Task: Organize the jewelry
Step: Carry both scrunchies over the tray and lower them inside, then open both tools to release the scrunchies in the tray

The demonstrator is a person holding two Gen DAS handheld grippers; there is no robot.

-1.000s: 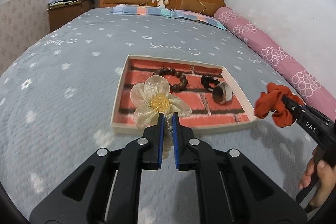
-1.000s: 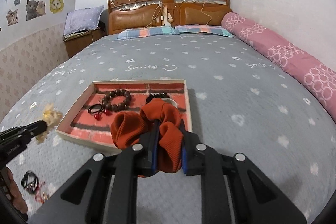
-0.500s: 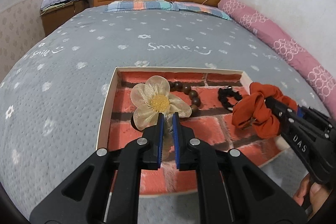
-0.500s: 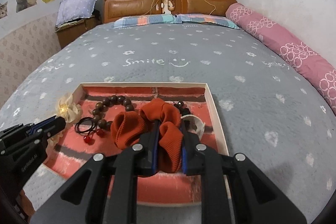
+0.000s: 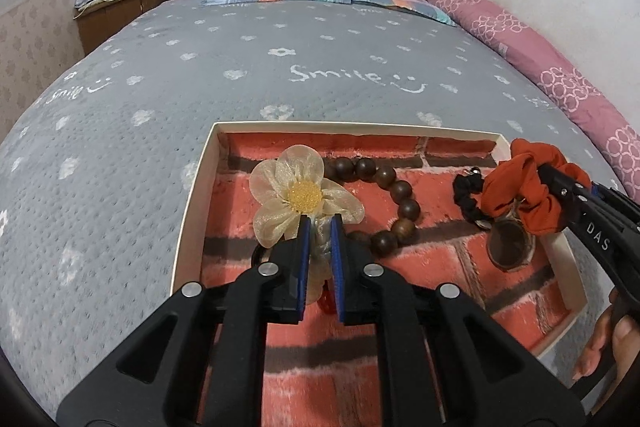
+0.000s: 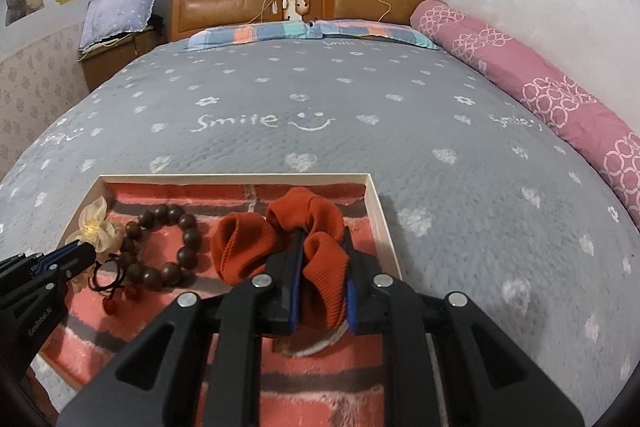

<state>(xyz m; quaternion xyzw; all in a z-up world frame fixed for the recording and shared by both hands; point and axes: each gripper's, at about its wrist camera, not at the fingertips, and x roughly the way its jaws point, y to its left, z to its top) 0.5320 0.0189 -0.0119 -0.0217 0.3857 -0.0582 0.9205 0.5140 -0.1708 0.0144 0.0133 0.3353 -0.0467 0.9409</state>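
- Over the left half of the shallow tray (image 5: 191, 203), the left tool (image 5: 319, 227) is clamped on the stem of a cream fabric flower (image 5: 298, 193), whose petals stand just past the blue pads.
- The right tool (image 6: 322, 245) grips a rust-orange scrunchie (image 6: 256, 247) above the tray's right half, folds bulging out to either side.
- The tray, with a white rim and a red brick-pattern floor, sits on a grey bed cover (image 5: 160, 87) printed with "Smile".
- Inside it lie a dark wooden bead bracelet (image 5: 394, 203), a black hair tie (image 5: 466, 197) and a small round brown piece (image 5: 510, 247); the left tool hides some of the beads.
- A thin black elastic with red beads (image 6: 110, 287) lies beside the bracelet.
- A person's fingers (image 5: 604, 347) show at the lower right edge.
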